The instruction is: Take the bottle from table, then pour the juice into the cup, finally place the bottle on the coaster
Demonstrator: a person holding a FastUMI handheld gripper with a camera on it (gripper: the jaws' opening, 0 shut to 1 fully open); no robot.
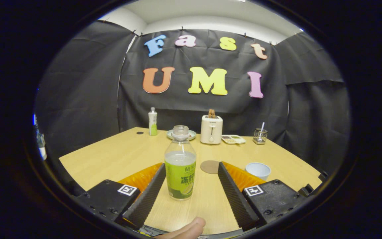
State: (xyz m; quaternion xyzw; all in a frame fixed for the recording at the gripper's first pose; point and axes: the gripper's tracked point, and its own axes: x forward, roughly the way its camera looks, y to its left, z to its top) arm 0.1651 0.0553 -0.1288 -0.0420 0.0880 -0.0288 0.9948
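Gripper view. The gripper [191,181] is spread wide and holds nothing; the bottle [180,164] stands upright on the table [111,156] between its fingers, close to the left finger [148,196] and clearly apart from the right finger [235,194], with neither pressing on it. The bottle is uncapped and mostly full of pale juice. Just beyond the fingers lies the round coaster [210,166], and beside it, to the right, the cup [258,170]. Along the far edge stand a second bottle [152,121], a plate [181,134], a toaster [211,129], a small tray [233,139] and a wire holder [260,136]. A fingertip [186,229] of the person shows below the fingers. Judgement: the take step is not yet done. Risks: because the bottle sits off-centre, the left finger would probably meet it first on closing and could push or tip it, spilling juice from the open neck; a loose grip on the smooth label could let it slip when tilted over the cup.
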